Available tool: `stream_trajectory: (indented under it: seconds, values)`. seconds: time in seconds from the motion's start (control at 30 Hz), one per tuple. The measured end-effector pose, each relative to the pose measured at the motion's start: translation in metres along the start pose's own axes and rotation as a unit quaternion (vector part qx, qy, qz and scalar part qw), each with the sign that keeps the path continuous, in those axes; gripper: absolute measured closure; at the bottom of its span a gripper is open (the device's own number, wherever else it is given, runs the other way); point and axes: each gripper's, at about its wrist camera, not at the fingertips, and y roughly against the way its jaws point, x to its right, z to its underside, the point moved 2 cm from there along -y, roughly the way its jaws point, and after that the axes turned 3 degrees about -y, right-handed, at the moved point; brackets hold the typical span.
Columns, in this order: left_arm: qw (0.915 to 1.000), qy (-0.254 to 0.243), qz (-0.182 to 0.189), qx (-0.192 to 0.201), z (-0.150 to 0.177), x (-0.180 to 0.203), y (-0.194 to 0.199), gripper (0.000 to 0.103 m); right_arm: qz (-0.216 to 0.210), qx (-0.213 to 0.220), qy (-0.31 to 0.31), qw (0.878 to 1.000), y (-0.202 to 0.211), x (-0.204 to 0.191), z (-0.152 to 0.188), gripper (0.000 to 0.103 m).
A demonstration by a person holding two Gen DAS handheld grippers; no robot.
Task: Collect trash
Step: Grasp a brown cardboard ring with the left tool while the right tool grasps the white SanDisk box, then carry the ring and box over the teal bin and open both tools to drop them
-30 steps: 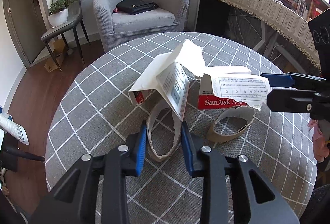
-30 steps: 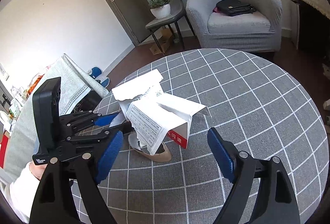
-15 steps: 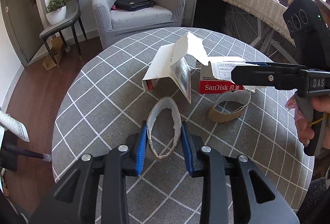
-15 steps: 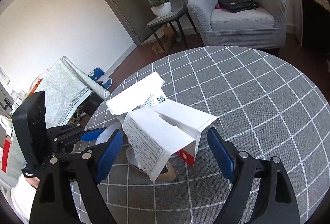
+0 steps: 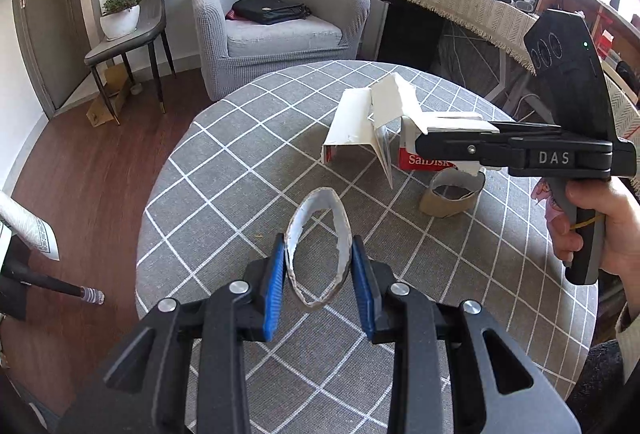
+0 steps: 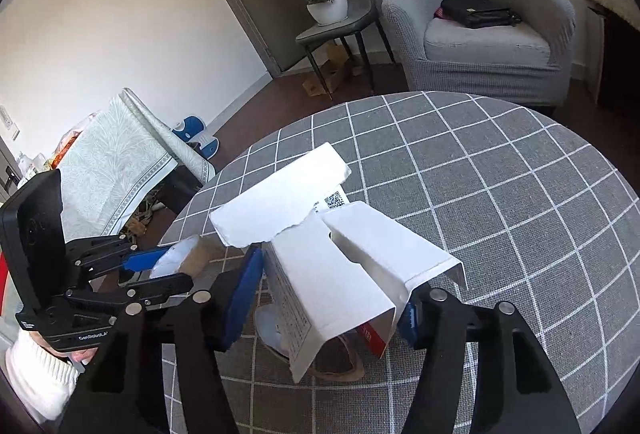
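So far, the collecting seems only at its start, because most of the trash is on the round table [image 5: 224, 170] with the grey checked cloth. The left gripper [image 5: 318, 276] is clenched on a white cardboard ring [image 5: 318, 234], one blue pad on each side, and the ring is pressed into an oval; it looks lifted above the cloth, between the torn box and the table edge nearest the camera. The torn white SanDisk box [image 5: 368, 130] is near the middle of the table, and the right gripper [image 6: 326, 298] has its two blue pads on either side of the box's white flaps. They appear to press on the flaps, but whether the grip is already firm or the box is lifted I cannot tell. A second ring, a brown cardboard band [image 5: 452, 196], stands on the cloth just beside the box, on its near side, and nobody holds it. No bin or bag shows in either view, so I judge that nothing is yet thrown away: one ring is in hand, the box is being taken, and the brown band is left. The thin flaps may bend or tear when squeezed, so the box may slip.
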Motion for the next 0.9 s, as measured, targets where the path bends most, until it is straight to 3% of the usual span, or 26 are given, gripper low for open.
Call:
stream_trajectory:
  seconds: [0.07, 0.3, 0.53, 0.9]
  values:
    - [1.0000, 0.000, -0.006, 0.005, 0.004, -0.001, 0.005, 0.069, 0.014, -0.005, 0.008, 1.000, 0.000, -0.006, -0.001, 0.058]
    - [0.9995, 0.000, -0.027, 0.017, 0.017, -0.003, 0.029, 0.069, 0.043, 0.006, 0.029, 0.999, 0.020, -0.020, -0.001, 0.064]
    - [0.9987, 0.007, -0.045, 0.022, 0.033, -0.007, 0.047, 0.069, 0.039, 0.027, 0.033, 0.998, 0.043, -0.033, 0.004, 0.073]
    - [0.9945, 0.046, -0.092, 0.019, 0.081, -0.022, 0.083, 0.069, 0.018, 0.057, 0.047, 0.997, 0.082, -0.060, 0.011, 0.073]
